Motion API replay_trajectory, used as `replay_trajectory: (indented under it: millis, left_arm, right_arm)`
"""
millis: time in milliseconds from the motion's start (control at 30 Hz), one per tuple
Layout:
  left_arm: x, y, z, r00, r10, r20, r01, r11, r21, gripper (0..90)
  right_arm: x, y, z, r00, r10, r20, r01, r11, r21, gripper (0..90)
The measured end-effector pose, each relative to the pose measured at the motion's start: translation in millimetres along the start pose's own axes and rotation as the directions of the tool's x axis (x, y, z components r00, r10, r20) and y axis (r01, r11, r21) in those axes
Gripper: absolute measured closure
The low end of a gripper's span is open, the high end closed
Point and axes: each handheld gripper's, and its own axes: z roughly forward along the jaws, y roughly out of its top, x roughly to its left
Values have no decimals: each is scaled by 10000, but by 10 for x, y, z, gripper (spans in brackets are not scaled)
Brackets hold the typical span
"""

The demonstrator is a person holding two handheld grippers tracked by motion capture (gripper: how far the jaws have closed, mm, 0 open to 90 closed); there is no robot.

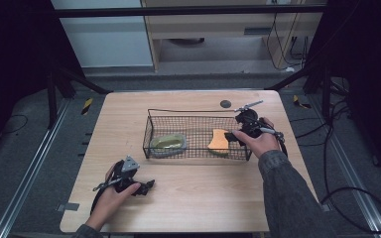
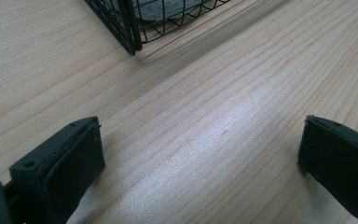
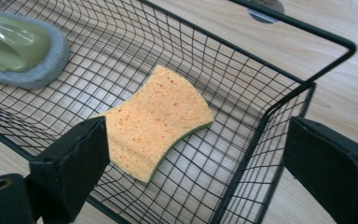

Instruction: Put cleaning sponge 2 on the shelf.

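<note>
We see a pale wooden table [image 1: 188, 198] ringed by dark floor. Near left, our left gripper [image 1: 148, 186] rests low on the bare wood, jaws spread and empty. Farther right, our right gripper [image 1: 229, 136] reaches over the wire basket [image 1: 198, 149], jaws wide apart around nothing, the orange sponge [image 3: 156, 119] lying beneath; a grey-green scrubber [image 3: 18, 49] lies at the basket's left end.

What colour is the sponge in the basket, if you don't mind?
Orange with a green underside; the sponge shows best in the right gripper view.
</note>
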Motion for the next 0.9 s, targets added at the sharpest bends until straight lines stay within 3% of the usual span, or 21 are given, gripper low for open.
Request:
replay_trajectory:
  millis: [500, 733, 900]
  left_arm:
    - [1, 0, -2, 10000, 25, -3, -25, 10000, 26, 0]
    - [0, -1, -1, 10000, 12, -11, -12, 10000, 14, 0]
    - [0, -1, -2, 10000, 19, -15, -19, 10000, 18, 0]
  right_arm:
    - [-218, -262, -302, 9977, 488, 478, -454, 9964, -714, 89]
    - [-340, -429, -430, 9966, 795, 216, -768, 9914, -1064, 96]
    - [-414, -584, -508, 9961, 800, 373, -750, 9901, -1187, 92]
